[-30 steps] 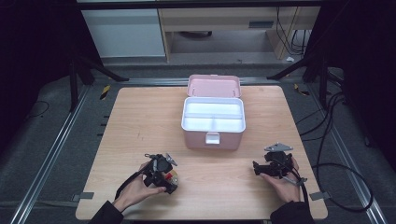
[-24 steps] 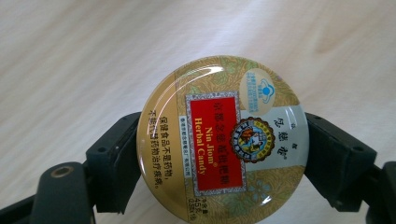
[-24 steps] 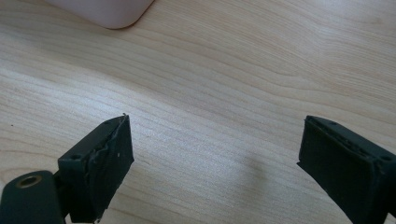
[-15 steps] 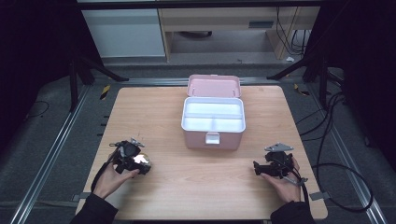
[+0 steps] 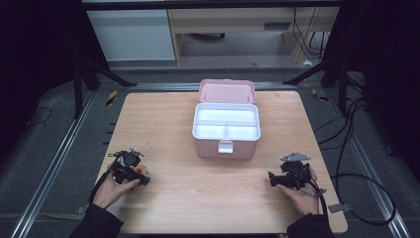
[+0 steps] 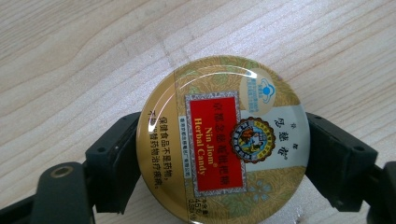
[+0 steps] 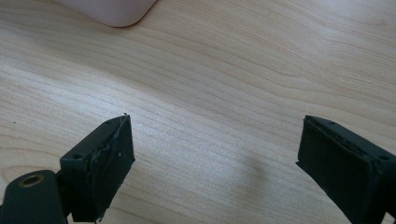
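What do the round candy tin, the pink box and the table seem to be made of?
Candy tin: likely printed metal, glossy; glare streaks across its lid. It sits clamped in the left hand-held gripper. Pink box: probably moulded plastic, smooth matt walls, white inner tray. Table: pale wood or wood-look laminate, with visible grain.

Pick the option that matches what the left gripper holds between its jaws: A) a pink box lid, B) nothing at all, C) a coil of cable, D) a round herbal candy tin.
D: in the left gripper view the left gripper has both black jaws pressed against the sides of the round candy tin.
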